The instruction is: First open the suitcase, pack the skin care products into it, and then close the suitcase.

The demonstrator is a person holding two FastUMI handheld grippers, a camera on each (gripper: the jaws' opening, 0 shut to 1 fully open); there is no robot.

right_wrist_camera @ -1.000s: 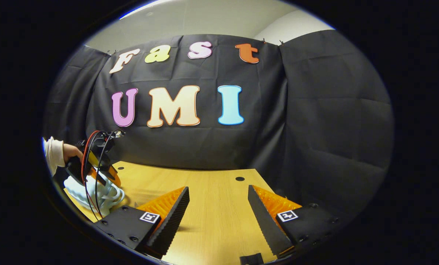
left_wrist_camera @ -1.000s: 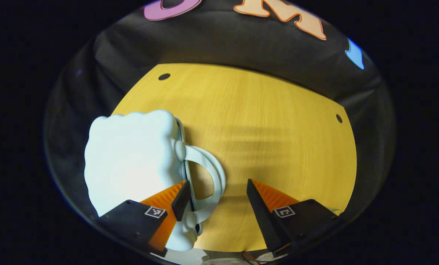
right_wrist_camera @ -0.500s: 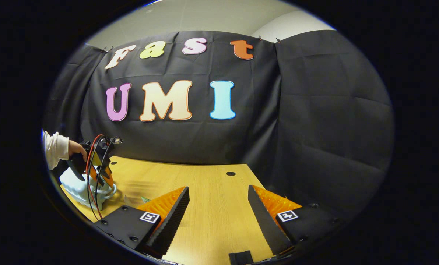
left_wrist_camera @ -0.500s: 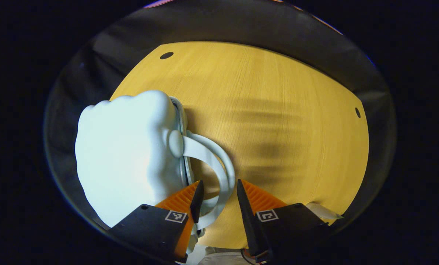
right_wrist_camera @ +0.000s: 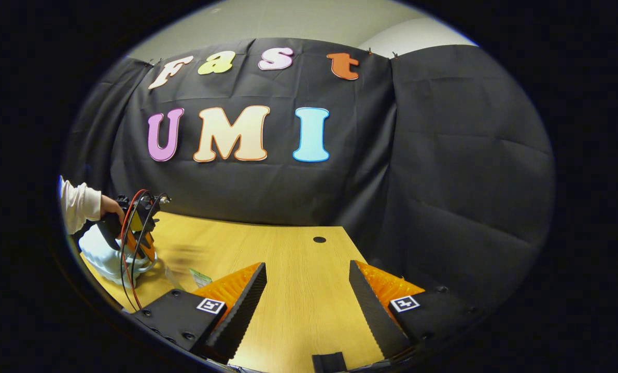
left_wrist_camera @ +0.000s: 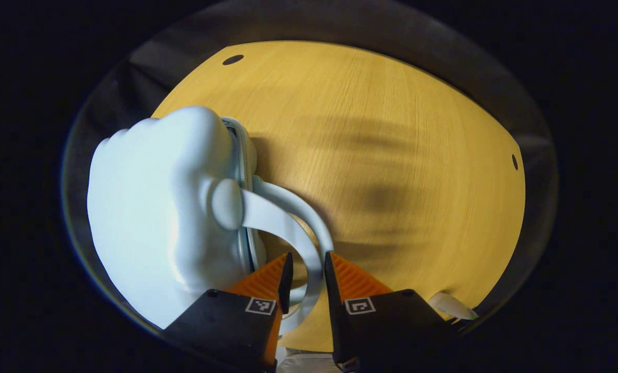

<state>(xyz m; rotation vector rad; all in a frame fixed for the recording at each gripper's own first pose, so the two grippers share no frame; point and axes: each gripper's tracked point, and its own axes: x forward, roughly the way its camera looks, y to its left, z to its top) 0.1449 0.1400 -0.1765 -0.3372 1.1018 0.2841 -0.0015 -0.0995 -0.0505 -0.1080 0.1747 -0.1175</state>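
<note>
Tabletop (left_wrist_camera: 392,129): suitcase handle (left_wrist_camera: 309,248) between left tool (left_wrist_camera: 305,269) fingers

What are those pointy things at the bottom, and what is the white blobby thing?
The pointy things are grabbers with two fingers. A person holds one in each hand, and each has a little camera on it. In the left gripper view, the left gripper has its fingers closed around the handle of a small pale suitcase lying on a wooden table. In the right gripper view, the right gripper is open and holds nothing. Far off there you see the person's hand with the other grabber, and a small packet on the table.
</note>
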